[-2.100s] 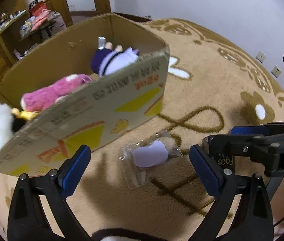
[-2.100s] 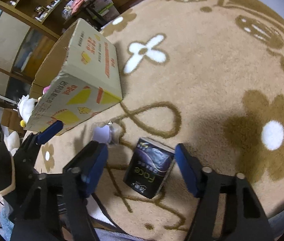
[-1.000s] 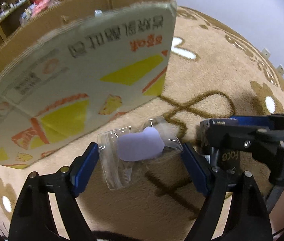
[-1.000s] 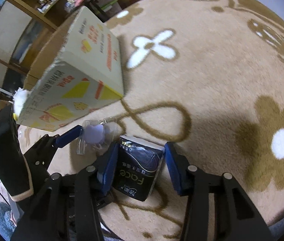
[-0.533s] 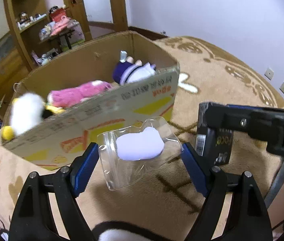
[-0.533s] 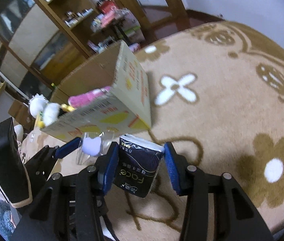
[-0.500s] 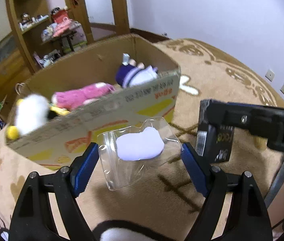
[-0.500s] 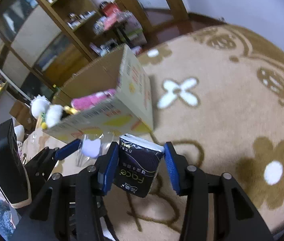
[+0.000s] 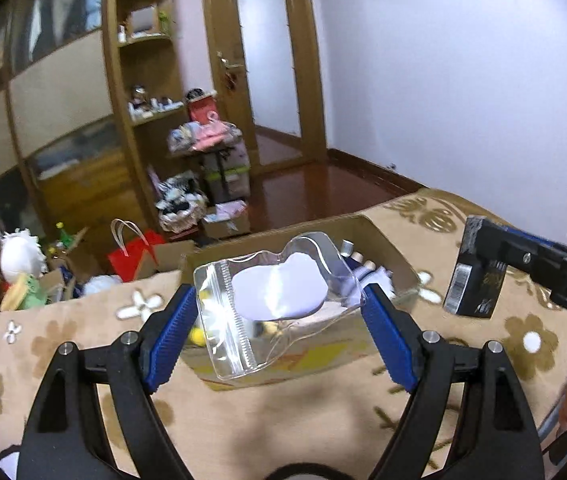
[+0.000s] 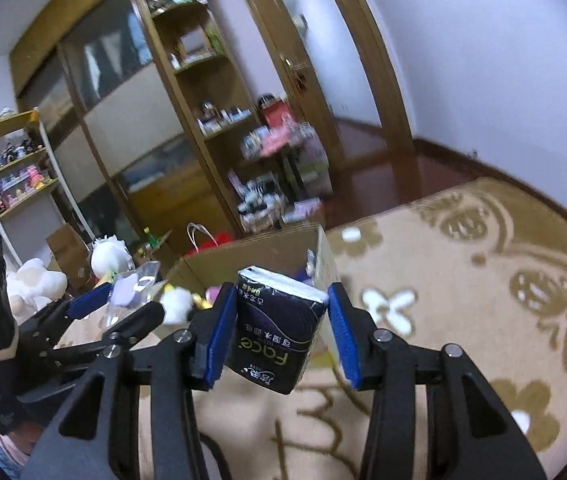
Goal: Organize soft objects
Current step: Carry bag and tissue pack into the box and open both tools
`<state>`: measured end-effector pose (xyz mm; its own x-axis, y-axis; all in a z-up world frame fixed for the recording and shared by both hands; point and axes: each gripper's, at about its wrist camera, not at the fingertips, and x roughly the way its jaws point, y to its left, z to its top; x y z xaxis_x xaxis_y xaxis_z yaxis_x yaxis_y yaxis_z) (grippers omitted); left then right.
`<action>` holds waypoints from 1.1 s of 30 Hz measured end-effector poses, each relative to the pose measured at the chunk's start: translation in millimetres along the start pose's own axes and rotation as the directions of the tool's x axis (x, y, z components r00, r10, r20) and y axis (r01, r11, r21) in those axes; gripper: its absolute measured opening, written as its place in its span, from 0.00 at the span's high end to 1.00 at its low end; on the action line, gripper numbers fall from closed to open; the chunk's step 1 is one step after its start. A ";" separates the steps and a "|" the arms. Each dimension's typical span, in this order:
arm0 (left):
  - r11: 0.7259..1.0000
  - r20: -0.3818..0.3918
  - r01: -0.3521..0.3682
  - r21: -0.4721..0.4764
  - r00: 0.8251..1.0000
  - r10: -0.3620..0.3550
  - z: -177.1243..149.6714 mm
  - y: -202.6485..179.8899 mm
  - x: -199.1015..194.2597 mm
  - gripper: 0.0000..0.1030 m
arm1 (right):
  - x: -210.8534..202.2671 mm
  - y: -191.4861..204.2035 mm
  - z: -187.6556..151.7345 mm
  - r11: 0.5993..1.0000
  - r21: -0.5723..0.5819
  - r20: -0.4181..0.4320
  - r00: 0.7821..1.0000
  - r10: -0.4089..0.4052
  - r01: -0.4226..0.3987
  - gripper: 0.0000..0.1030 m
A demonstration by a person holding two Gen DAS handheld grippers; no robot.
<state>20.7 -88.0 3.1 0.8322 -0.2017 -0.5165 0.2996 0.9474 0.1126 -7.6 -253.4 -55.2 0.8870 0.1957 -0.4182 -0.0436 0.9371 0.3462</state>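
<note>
Both picks done, drops pending. Left claw (image 9: 279, 320) pinches the bag (image 9: 275, 312) by its two side edges, pads pressed on the plastic; right claw (image 10: 279, 332) is clamped on the tissue pack (image 10: 277, 336), pads flat on both long sides. Both items are off the rug (image 9: 323, 420) and held in the air on the near side of the box (image 9: 387, 240), the bag in front of its opening in the left view, the pack just to its right. Box already has plush in it: something white and purple at the far right corner, a pink bit and a white-and-yellow toy (image 10: 177, 300) showing in the right view. Left to do, as I read it: carry both over the rim and release inside. More plush sits on the floor beyond the rug; can't tell if that counts. Materials: bag is clear glossy zip-lock film, crinkled, ridged seal strip down one side, pale lilac soft pad inside, rounded blob shape. Pack is a soft rectangular brick in dark printed wrap, white tissue showing at the top end, slightly squashed by the grip. Box is plain corrugated card, open top, printed outside. Rug is short beige pile with brown and white flowers.
</note>
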 end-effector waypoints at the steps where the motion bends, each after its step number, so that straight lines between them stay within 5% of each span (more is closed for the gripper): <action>1: 1.000 0.007 -0.008 -0.007 1.000 0.008 2.1 3.1 -0.8 0.20 | 1.1 2.9 3.2 1.000 -0.016 0.013 1.000 0.000 0.000 0.52; 20: 0.997 0.035 -0.074 -0.017 0.997 0.075 23.2 49.2 21.4 0.20 | 53.1 61.1 33.3 0.967 -0.254 0.089 0.996 0.001 0.022 0.52; 33: 0.998 -0.073 -0.052 -0.038 0.996 0.049 17.2 56.5 70.0 0.20 | 96.1 56.1 17.5 0.961 -0.273 0.023 0.999 -0.049 0.053 0.52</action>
<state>103.9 -52.8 -12.1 0.8098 -0.1362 -0.5707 0.2379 0.9654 0.1072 83.2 -187.1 -61.2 0.8985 0.1430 -0.4150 -0.1199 0.9894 0.0814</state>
